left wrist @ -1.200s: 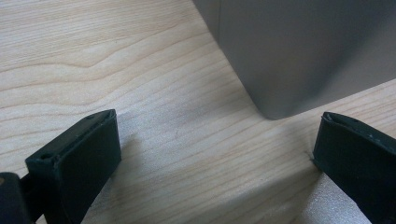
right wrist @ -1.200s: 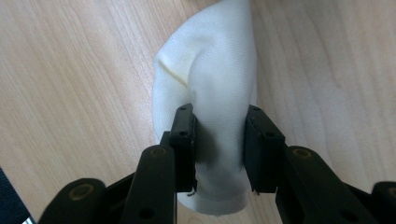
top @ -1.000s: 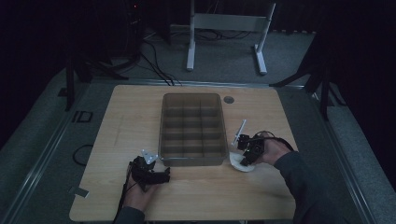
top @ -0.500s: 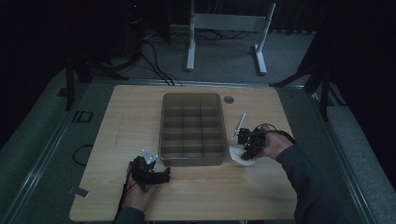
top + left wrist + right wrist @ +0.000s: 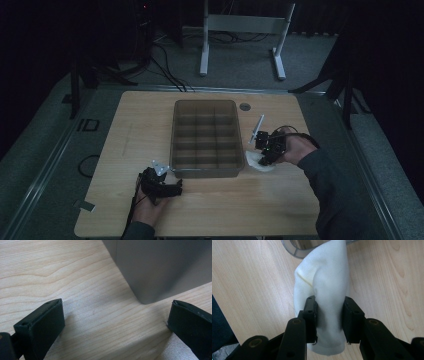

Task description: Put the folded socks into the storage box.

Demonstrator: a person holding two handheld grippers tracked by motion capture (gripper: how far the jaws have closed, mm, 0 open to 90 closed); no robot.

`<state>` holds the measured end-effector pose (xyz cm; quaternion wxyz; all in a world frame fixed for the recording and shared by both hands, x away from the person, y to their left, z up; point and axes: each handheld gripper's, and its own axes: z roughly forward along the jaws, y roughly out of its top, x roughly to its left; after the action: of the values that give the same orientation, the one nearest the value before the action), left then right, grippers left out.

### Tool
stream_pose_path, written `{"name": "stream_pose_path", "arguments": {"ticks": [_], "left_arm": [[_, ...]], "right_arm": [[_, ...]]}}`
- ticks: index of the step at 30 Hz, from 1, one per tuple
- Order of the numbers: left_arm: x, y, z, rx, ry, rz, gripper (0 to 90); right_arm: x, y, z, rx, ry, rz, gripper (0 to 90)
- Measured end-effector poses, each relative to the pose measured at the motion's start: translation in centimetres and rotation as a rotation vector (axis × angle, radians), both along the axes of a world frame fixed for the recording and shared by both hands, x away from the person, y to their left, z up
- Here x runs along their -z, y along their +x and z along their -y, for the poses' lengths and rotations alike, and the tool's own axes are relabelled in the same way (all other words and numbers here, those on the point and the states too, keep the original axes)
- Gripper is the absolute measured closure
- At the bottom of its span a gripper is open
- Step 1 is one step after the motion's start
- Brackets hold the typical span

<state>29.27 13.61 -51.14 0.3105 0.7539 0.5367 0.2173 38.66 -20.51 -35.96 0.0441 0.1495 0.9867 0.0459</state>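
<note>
Dark room all around, cables and a white metal stand on the grey floor behind, and up front the pale wooden bench (image 5: 135,130) carries the action. Centre stage sits the translucent grey plastic organiser tray (image 5: 207,106) with its grid of compartments, all of which look empty from the high view. Now the change: the right gripper (image 5: 329,315) has come up off the bench since a second ago, and it brings the white knitted fabric piece, sock-like and soft, (image 5: 324,285) with it. In the right gripper view its fingers (image 5: 310,315) are closed partway, pinching the cloth from both sides, and the fabric bulges between the pads and droops forward so its far end brushes the tray's rounded corner. In the high view the cloth (image 5: 257,161) hangs just beside the tray's right wall, near its front corner, with the right gripper (image 5: 265,150) above it. That lift tells me the pick has worked; the grip looks firm, and I judge the next move is a carry over the rim into one of the compartments. The trailing end could catch on the wall on the way over. Meanwhile the left gripper (image 5: 172,189) has not budged, parked at the tray's front left corner; the left gripper view shows its fingers (image 5: 43,322) spread wide with nothing between them but bare wood, and the tray's corner just ahead.
</note>
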Motion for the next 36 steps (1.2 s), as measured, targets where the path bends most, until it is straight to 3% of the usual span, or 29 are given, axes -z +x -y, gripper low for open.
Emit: {"name": "stream_pose_path", "arguments": {"ticks": [14, 36], "left_arm": [[0.0, 0.0, 0.0, 0.004, 0.001, -0.001, 1.0], [0.0, 0.0, 0.1, 0.01, 0.001, -0.002, 1.0]], "right_arm": [[-1.6, 0.2, -0.7, -0.012, 0.014, 0.023, 67.7], [-2.5, 0.9, -2.6, -0.044, 0.026, 0.028, 67.7]]}}
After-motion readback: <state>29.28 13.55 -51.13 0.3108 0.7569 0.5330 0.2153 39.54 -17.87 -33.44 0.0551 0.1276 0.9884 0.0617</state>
